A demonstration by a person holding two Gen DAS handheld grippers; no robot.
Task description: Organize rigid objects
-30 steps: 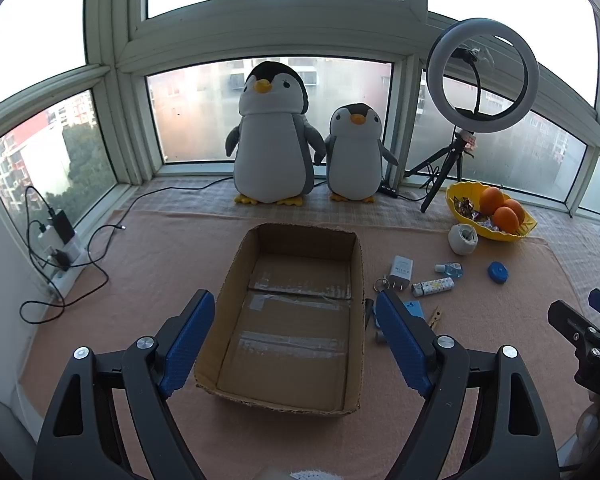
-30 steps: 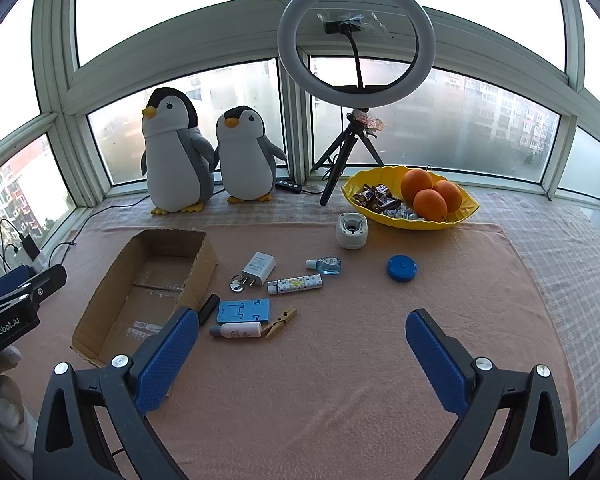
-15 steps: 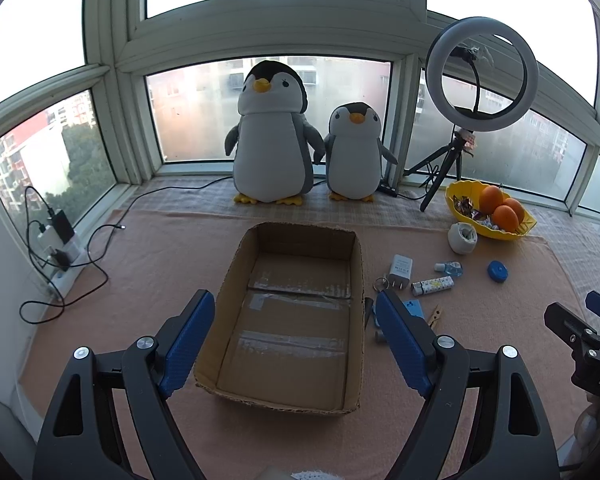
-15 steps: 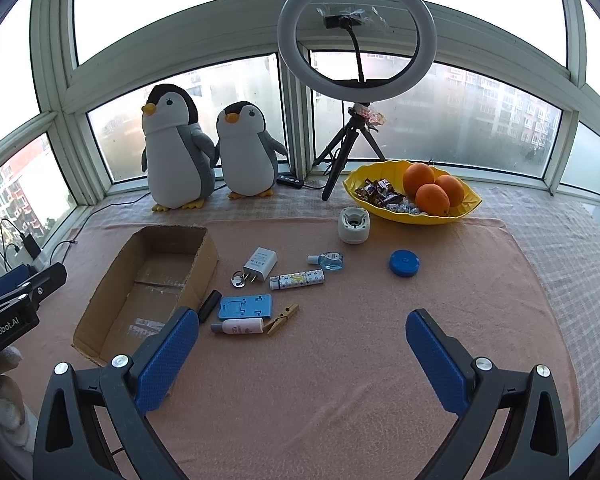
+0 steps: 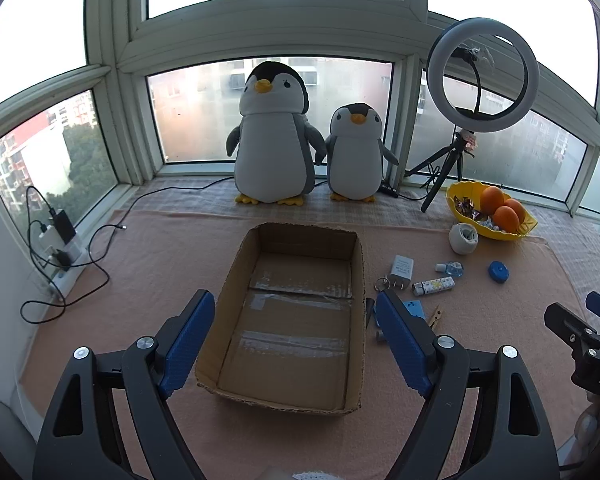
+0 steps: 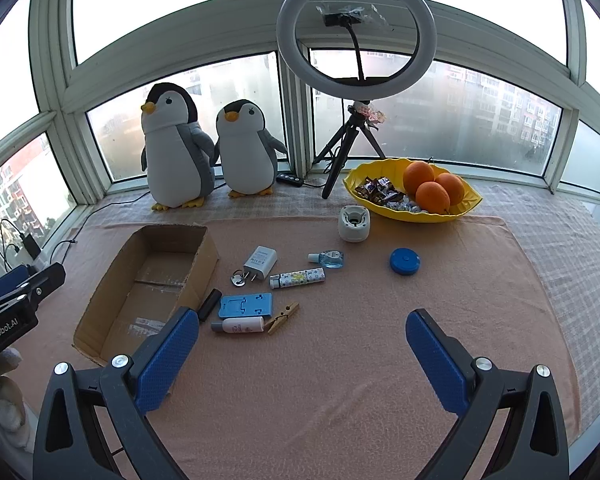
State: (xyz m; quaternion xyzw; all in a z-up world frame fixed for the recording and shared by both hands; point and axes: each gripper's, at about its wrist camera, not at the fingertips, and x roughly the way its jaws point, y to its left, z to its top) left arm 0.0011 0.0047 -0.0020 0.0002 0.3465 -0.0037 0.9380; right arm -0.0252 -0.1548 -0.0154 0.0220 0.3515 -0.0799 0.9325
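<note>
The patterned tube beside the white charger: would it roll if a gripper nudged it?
Probably: the patterned tube looks cylindrical and lies on its side. The towel under it may damp rolling. It seems small, so likely light.

Left gripper [image 5: 290, 322]: jaws spread wide, nothing between the blue pads, held level and aimed forward. Right gripper [image 6: 302, 340]: likewise wide apart, holding nothing.

The box [image 5: 296, 312] stands open-topped, with bare blanket [image 6: 340, 380] between it and the near edge. To its right, small items cluster closely: charger [image 6: 260, 261], stand [image 6: 246, 305] and clothespin [image 6: 283, 318]. The blue disc [image 6: 404, 261] lies well apart, reachable from every side.
</note>
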